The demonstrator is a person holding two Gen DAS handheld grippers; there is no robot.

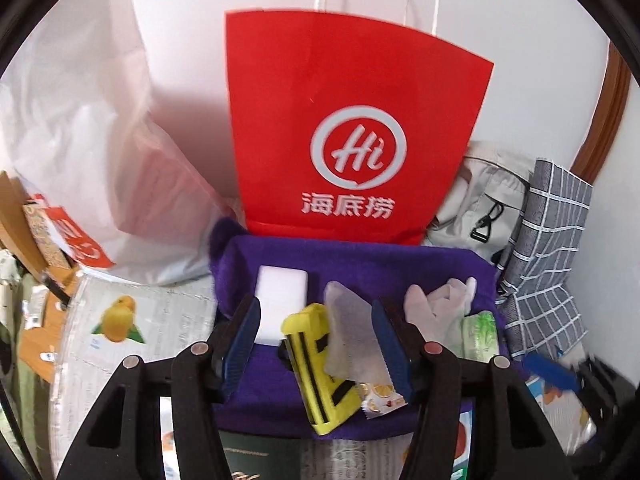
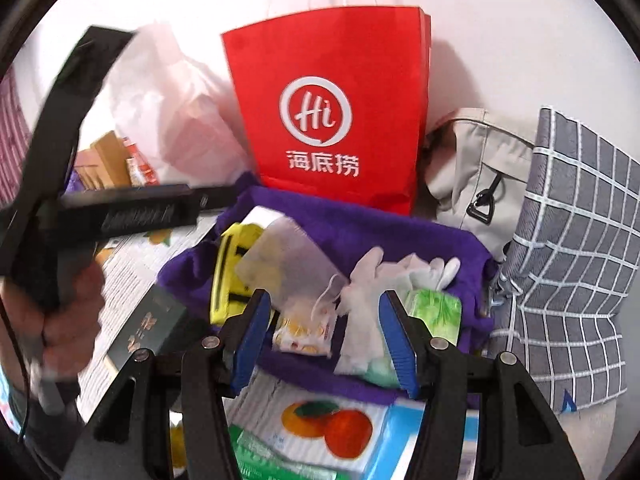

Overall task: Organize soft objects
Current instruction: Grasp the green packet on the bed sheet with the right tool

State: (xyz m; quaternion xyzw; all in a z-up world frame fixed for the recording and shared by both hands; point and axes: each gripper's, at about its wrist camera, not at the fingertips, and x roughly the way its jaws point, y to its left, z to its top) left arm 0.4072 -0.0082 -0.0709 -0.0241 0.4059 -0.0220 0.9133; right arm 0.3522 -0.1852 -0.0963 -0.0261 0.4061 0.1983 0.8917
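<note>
on purple towel (image 1: 360, 268), yellow sponge (image 1: 316, 364) lengthwise

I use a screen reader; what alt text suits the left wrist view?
The open left gripper hovers over a purple cloth holding a yellow sponge, white block and gloves, before a red paper bag.

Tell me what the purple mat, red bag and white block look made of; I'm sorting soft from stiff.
Purple mat: fuzzy matte fabric, probably a towel or fleece; its edges look napped. Red bag: smooth matte paper, with crisp folds and white cord handles. White block: plain matte slab with soft corners, likely a foam sponge, though that is uncertain.
</note>
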